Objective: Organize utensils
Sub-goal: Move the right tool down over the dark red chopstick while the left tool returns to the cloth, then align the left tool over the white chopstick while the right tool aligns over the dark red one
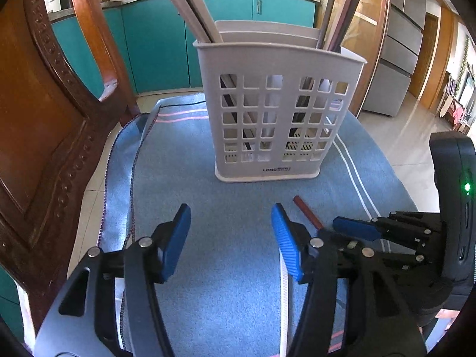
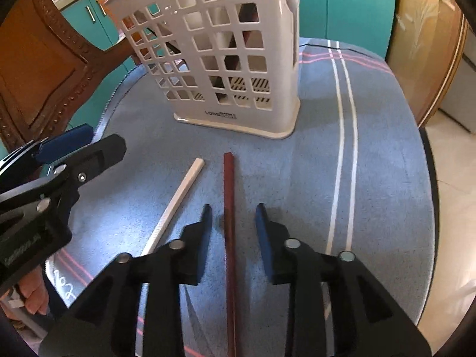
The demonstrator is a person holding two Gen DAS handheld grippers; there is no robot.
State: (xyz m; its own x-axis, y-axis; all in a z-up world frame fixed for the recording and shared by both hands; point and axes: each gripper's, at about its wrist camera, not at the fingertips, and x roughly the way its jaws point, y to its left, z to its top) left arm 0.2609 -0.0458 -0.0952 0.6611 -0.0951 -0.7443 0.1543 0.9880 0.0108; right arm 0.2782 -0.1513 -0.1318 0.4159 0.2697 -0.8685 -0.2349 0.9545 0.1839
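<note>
Blue-padded right gripper [image 2: 233, 217]: held low over the desk with its fingers spread apart; the dark red chopstick [image 2: 229, 238] is seen lying between them, untouched by either pad.
Left gripper [image 1: 230, 229]: fingers also held wide apart, with nothing between them, aimed at the holder.
Dark red chopstick: laid flat on the cloth, its far end pointed toward the holder.
White chopstick [image 2: 175, 205]: laid flat just left of the red one, angled away from it and apart from it.
Utensil holder [image 1: 279, 110]: pale grey plastic with a grid front, stood upright beyond both chopsticks; pale utensils are held in its left compartment, dark chopsticks in its right.
Desk cover [image 1: 208, 238]: blue cloth with white and pink stripes.
Wooden chair [image 1: 44, 119]: placed left of the desk.
</note>
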